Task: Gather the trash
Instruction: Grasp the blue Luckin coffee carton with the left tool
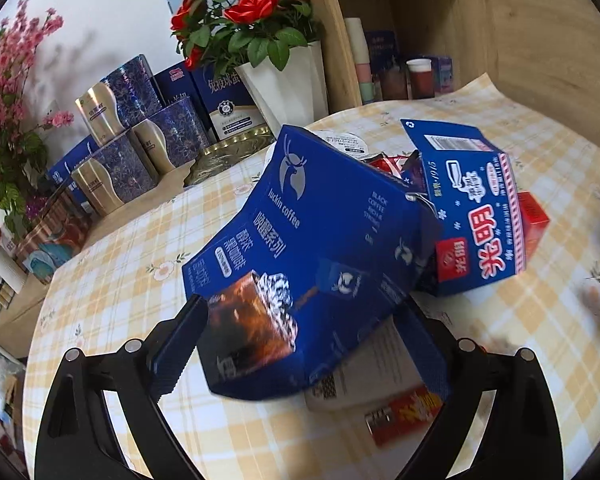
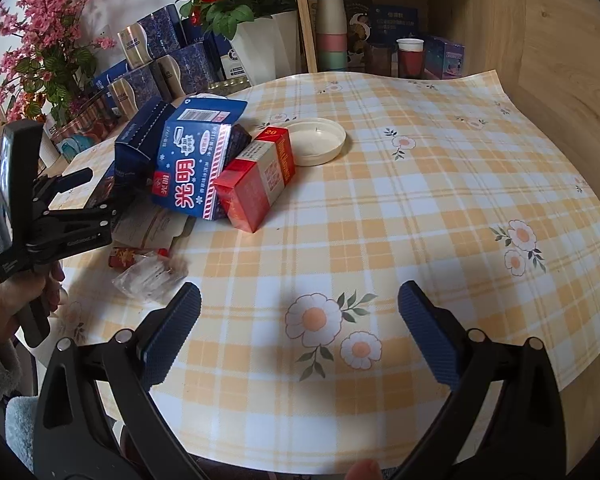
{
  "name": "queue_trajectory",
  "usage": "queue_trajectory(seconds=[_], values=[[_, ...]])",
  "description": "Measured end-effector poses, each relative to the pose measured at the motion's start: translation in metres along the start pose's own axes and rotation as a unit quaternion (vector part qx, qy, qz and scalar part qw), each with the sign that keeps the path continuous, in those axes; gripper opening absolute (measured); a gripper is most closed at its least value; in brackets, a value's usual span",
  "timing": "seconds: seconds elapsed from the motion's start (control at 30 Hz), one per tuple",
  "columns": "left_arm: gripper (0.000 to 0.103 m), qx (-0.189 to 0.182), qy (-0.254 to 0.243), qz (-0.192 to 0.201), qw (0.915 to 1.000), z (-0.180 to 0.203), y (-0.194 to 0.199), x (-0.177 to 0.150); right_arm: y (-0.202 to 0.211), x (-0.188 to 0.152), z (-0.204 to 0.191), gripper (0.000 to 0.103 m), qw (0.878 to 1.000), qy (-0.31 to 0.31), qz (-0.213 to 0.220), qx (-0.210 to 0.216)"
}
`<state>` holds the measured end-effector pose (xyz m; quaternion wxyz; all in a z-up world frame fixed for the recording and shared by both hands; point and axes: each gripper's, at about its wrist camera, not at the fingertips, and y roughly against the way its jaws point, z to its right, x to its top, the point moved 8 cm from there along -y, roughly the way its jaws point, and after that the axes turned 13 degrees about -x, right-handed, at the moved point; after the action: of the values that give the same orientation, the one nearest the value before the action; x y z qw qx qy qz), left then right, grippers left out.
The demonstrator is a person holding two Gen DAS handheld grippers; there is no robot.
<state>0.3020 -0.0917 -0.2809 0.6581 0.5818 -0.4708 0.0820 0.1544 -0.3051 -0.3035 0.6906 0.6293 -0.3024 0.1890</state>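
Note:
My left gripper [image 1: 300, 344] is shut on a dark blue Luckin coffee box [image 1: 300, 240] and holds it tilted above the checked tablecloth; the box also shows in the right wrist view [image 2: 138, 140]. Behind it lies an open blue milk carton [image 1: 480, 208] and a red carton [image 1: 534, 216]. A white paper [image 1: 380, 368] and a red wrapper [image 1: 404, 416] lie under the box. In the right wrist view the blue carton [image 2: 196, 164], red carton [image 2: 256, 180], white lid [image 2: 320, 140] and a clear crumpled wrapper [image 2: 152, 276] lie on the table. My right gripper [image 2: 300, 320] is open and empty.
Blue and gold tins [image 1: 120, 152] and a white vase of red roses [image 1: 288, 84] stand at the back left. A wooden shelf [image 2: 380, 52] holds stacked cups and boxes. The tablecloth [image 2: 420, 200] stretches to the right.

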Motion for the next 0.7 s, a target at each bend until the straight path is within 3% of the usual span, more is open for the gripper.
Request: queue_trajectory(seconds=[0.17, 0.23, 0.33, 0.37, 0.4, 0.6, 0.7], values=[[0.091, -0.001, -0.042, -0.011, 0.9990, 0.009, -0.010, 0.007, -0.007, 0.004, -0.004, 0.097, 1.000, 0.013, 0.003, -0.009], [0.085, 0.000, -0.054, -0.014, 0.9984, 0.009, -0.013, 0.008, -0.010, 0.007, -0.007, 0.097, 1.000, 0.019, 0.005, -0.013], [0.063, -0.022, -0.034, -0.025, 0.9989, 0.003, -0.016, 0.008, -0.011, 0.018, -0.013, 0.097, 1.000, 0.024, 0.013, -0.009], [0.046, -0.027, -0.027, -0.022, 0.9990, 0.000, -0.015, 0.008, -0.010, 0.022, -0.016, 0.097, 0.999, 0.026, 0.016, -0.006], [0.039, -0.023, -0.022, -0.019, 0.9993, -0.003, -0.012, 0.007, -0.010, 0.026, -0.018, 0.097, 0.999, 0.029, 0.020, -0.005], [0.025, -0.022, 0.025, 0.039, 0.9987, -0.028, 0.025, 0.014, -0.006, 0.065, -0.051, 0.097, 0.996, 0.072, 0.052, 0.018], [0.016, -0.015, 0.083, 0.066, 0.9942, -0.056, 0.049, 0.014, -0.009, 0.085, -0.074, 0.097, 0.994, 0.083, 0.063, 0.029]])
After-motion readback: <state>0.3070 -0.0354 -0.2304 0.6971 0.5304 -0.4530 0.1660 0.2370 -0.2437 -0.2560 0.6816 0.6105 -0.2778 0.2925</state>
